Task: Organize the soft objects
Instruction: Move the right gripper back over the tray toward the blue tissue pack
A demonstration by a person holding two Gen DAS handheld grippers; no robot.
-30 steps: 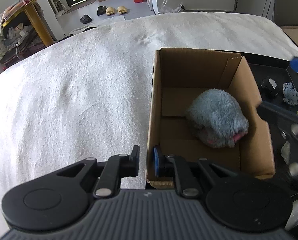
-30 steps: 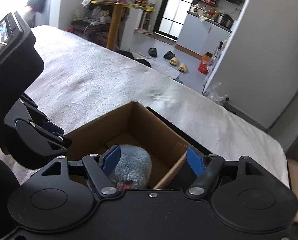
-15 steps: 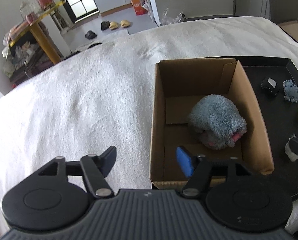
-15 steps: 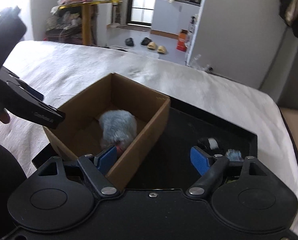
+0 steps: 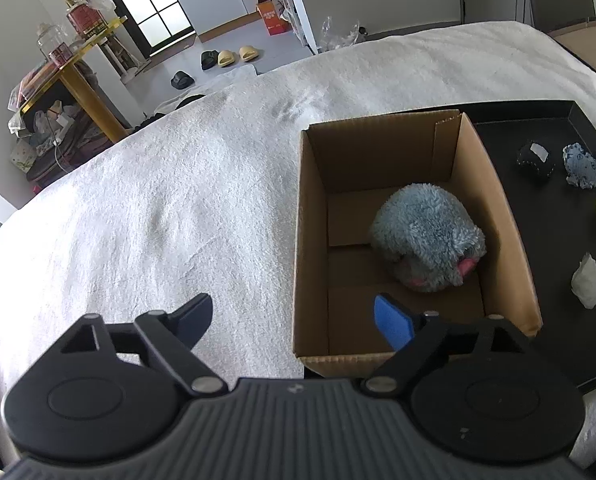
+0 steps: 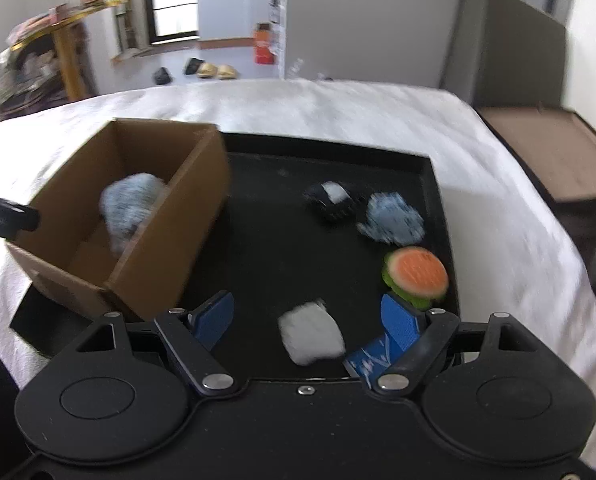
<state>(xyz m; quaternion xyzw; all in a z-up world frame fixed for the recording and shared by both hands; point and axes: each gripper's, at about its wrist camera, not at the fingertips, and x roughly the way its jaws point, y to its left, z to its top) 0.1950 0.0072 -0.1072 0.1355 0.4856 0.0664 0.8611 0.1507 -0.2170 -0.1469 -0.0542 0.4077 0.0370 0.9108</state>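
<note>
An open cardboard box [image 5: 314, 240] [image 6: 194, 216] holds a grey fluffy plush [image 5: 428, 240] [image 6: 132, 208]. It stands at the left end of a black tray [image 6: 282, 248] [image 5: 554, 320]. On the tray lie a black soft ball [image 6: 330, 200], a blue-grey plush [image 6: 394, 220], a burger-like toy [image 6: 416, 276] and a white soft lump [image 6: 312, 336]. My left gripper [image 5: 294, 320] is open and empty over the box's near left corner. My right gripper [image 6: 310, 316] is open and empty, with the white lump between its fingers' line of sight.
The tray and box rest on a white towel-covered bed [image 5: 158, 208]. A blue card [image 6: 368, 358] lies at the tray's near edge. A brown cabinet [image 6: 554, 152] stands right of the bed. A yellow table [image 5: 78, 68] and slippers [image 5: 234, 54] are on the floor beyond.
My left gripper opened from nearly shut and drew back from the box. My right gripper swung right from over the box to over the tray's toys.
</note>
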